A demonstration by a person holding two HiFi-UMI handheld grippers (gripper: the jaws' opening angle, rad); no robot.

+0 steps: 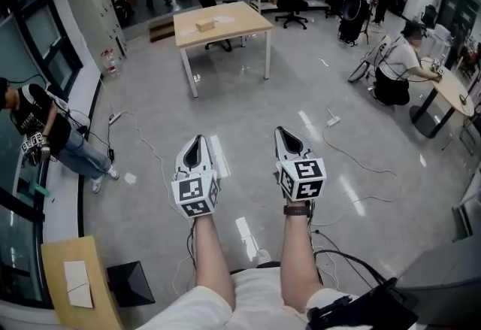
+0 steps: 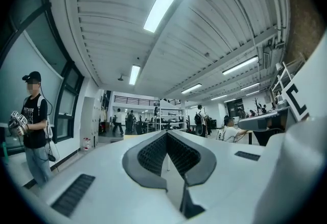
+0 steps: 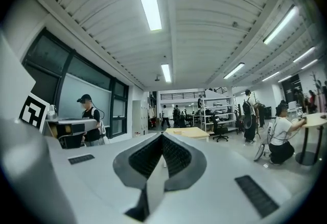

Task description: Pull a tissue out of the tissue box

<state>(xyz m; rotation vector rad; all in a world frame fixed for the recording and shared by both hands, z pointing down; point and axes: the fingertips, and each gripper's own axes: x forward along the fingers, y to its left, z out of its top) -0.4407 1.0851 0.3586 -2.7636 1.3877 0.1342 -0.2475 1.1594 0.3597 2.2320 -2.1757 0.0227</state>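
One wide grey floor (image 1: 248,110), lying open between the person and the work. Both forearms (image 1: 212,257) are held out over it, well short of any furniture, so the approach is judged not yet made.

One light wooden table (image 1: 237,19), freestanding at the far end of the floor. It serves as the stand for the task's thing, and its near side is unobstructed.

Two hand-held grippers, carried level and side by side, noses toward the table.
- The left gripper (image 1: 197,140) has its jaws together, pads meeting at the tip, with nothing between them in its own view.
- The right gripper (image 1: 279,131) has its jaws likewise closed on nothing.
- Both are presumably carried closed because there is nothing to take at this range. One will need to open before any pinch.

One small tan box, taken to be the tissue box (image 1: 204,24). It sits on the table top toward the left half, well apart from both grippers. It is too small here to tell whether a tissue stands out of its slot. By judgement, none has been drawn.
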